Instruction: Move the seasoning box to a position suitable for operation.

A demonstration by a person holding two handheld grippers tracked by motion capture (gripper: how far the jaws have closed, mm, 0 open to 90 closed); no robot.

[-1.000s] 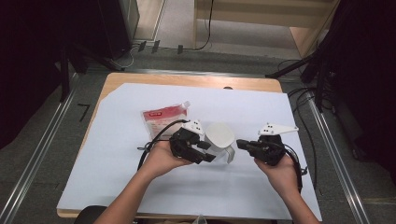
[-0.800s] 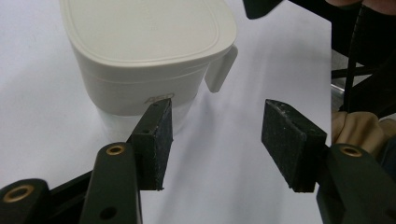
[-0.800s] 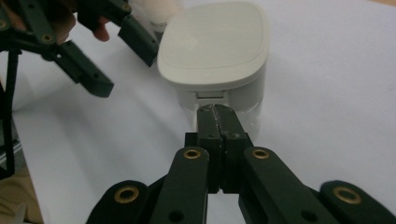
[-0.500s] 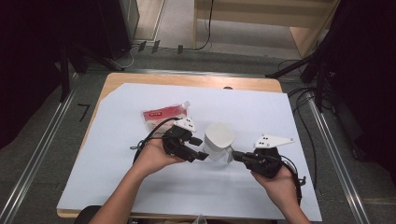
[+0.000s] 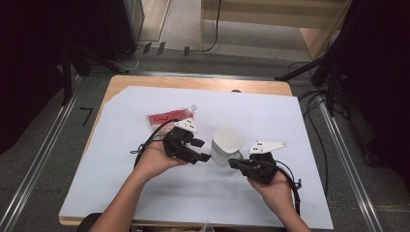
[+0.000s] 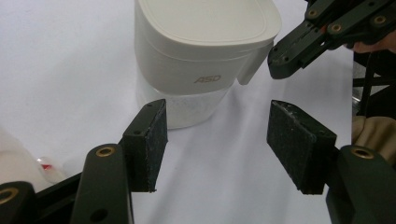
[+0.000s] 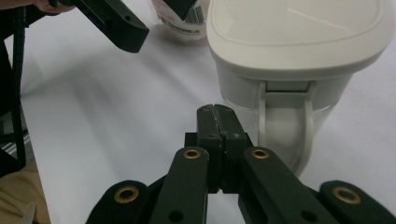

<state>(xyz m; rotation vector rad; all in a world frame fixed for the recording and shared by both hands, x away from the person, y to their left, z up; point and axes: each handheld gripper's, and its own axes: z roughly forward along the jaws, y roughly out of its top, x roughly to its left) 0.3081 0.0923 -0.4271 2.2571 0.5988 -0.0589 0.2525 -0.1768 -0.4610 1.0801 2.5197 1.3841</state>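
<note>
Your lidded plastic container (image 5: 227, 145) stands upright mid-table between both grippers; it looks light, rigid and smooth-walled, so grip the clear lower body squarely. Your left gripper (image 6: 217, 140), jaws just opened wider and empty, sits just short of it. Your right gripper (image 7: 218, 122) is closed on nothing, beside the lid's latch tab (image 7: 285, 126).

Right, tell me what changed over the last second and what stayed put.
The right gripper slid left and toward the person, jaws shut, ending beside the white lidded container. The left gripper has just been opening its jaws; nothing is between them, and the container stands just ahead. The container, the red pouch and the white sheet stayed where they were.
</note>
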